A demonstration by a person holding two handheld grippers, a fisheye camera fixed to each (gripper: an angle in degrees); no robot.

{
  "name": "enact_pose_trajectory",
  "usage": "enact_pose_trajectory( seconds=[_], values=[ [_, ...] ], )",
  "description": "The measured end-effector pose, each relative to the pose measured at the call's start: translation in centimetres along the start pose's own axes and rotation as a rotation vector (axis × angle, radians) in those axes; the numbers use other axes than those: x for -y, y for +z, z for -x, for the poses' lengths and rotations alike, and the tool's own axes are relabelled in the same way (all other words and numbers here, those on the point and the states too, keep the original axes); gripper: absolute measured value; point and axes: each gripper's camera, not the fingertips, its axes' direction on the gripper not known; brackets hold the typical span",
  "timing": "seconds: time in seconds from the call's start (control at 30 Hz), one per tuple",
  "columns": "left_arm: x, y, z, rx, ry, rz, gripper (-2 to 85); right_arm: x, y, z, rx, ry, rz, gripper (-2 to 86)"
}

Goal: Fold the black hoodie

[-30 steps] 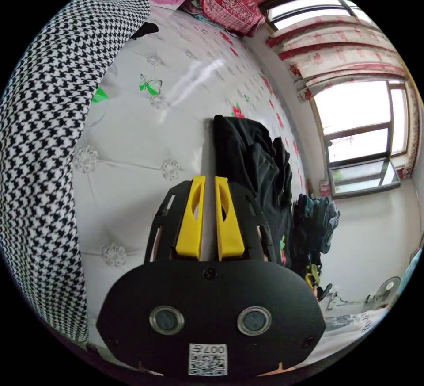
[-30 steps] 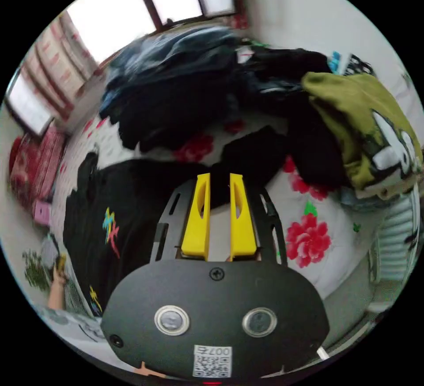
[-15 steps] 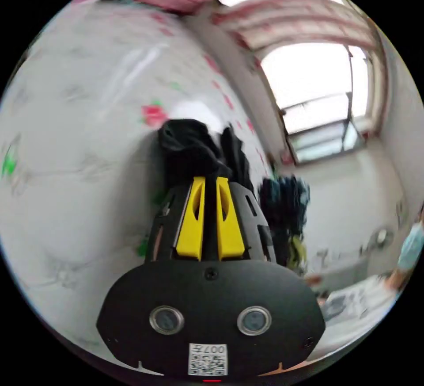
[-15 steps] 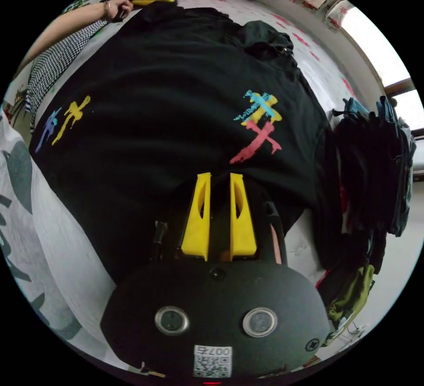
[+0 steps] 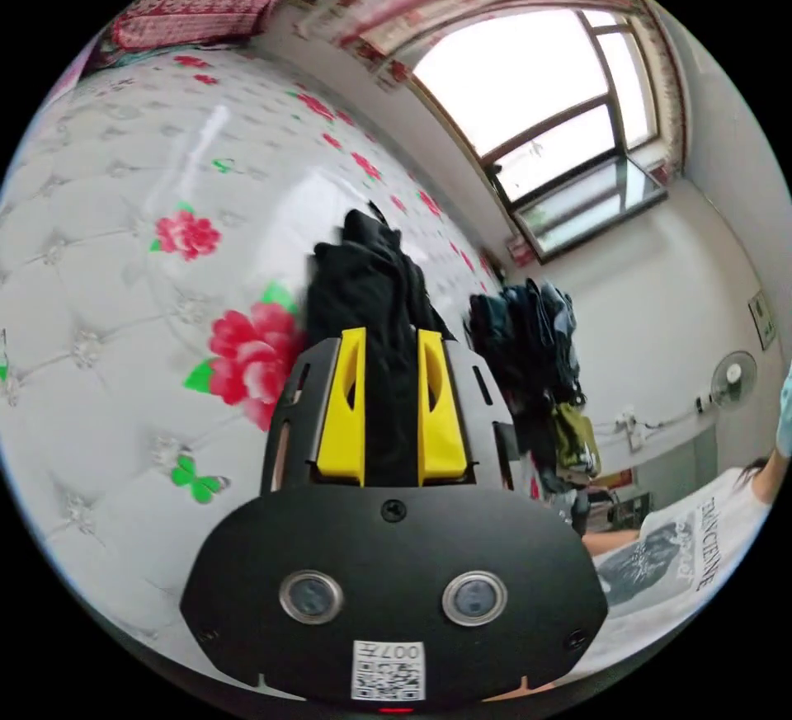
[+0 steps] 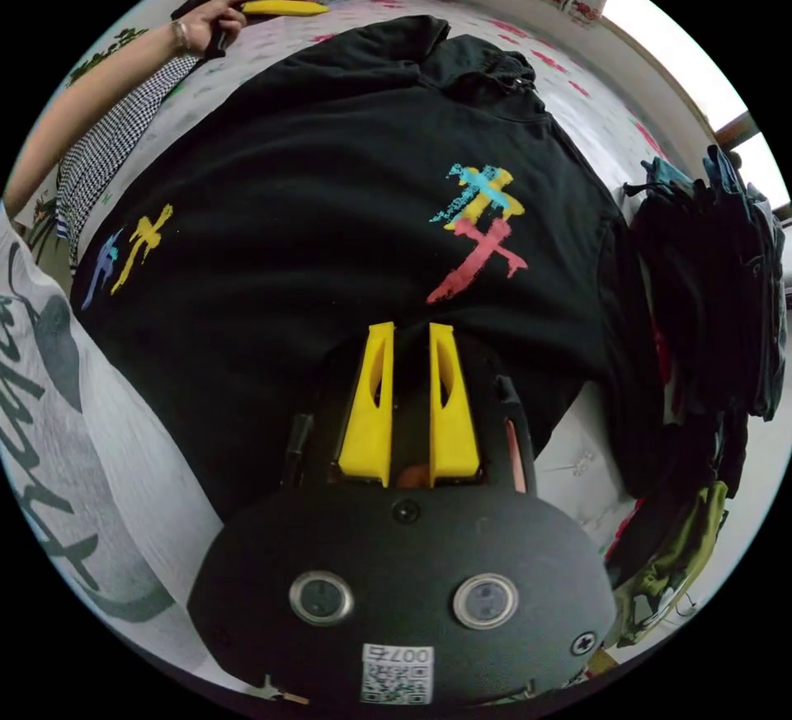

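Hoodie (image 6: 330, 200) spread flat on bed (image 5: 107, 275), hood toward pillow end; left gripper (image 5: 388, 357) clenched on bunched black cloth; right gripper (image 6: 410, 374) over hem, grip on cloth unclear; risk: thick bunch slips from left jaws, fold skews; right sleeve hidden near clothes pile (image 6: 709, 291).

Hoodie hem: the black hoodie (image 6: 330, 200) is hidden behind the right tongs (image 6: 410, 332).
Left tongs (image 5: 388, 341): jaw contact with the cloth unclear.
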Motion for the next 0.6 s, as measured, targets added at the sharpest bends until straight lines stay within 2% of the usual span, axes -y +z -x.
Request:
enact_pose_trajectory(
  seconds=[0.17, 0.3, 0.37, 0.43, 0.47, 0.53, 0.6],
  values=[
    [4.6, 4.0, 4.1, 0.012, -0.076, 0.107, 14.3, -0.4, -0.3, -1.1, 0.041, -0.008, -0.007, 5.9],
    [5.6, 11.5, 6.4, 0.017, -0.148, 0.301, 8.5, -0.4, -0.6, -1.3, 0.035, -0.008, -0.001, 6.0],
    [5.5, 11.1, 7.1, -0.004, -0.184, 0.249, 6.4, -0.3, -0.9, -1.6, 0.035, 0.012, 0.006, 5.9],
    [5.6, 7.0, 6.9, -0.031, -0.154, 0.123, 4.9, -0.3, -1.1, -2.1, 0.043, 0.04, 0.005, 5.9],
    [5.6, 5.7, 6.6, -0.012, -0.129, 0.102, 4.4, -0.4, -1.2, -2.4, 0.052, 0.059, 0.001, 5.9],
    [5.4, -1.8, 5.6, 0.109, -0.063, -0.06, 4.0, -0.5, -1.5, -2.9, 0.062, 0.073, -0.008, 6.0],
    [4.7, -8.6, 6.3, 0.183, -0.109, -0.214, 3.7, -0.5, -1.8, -3.2, 0.064, 0.066, -0.011, 6.0]
  ],
)
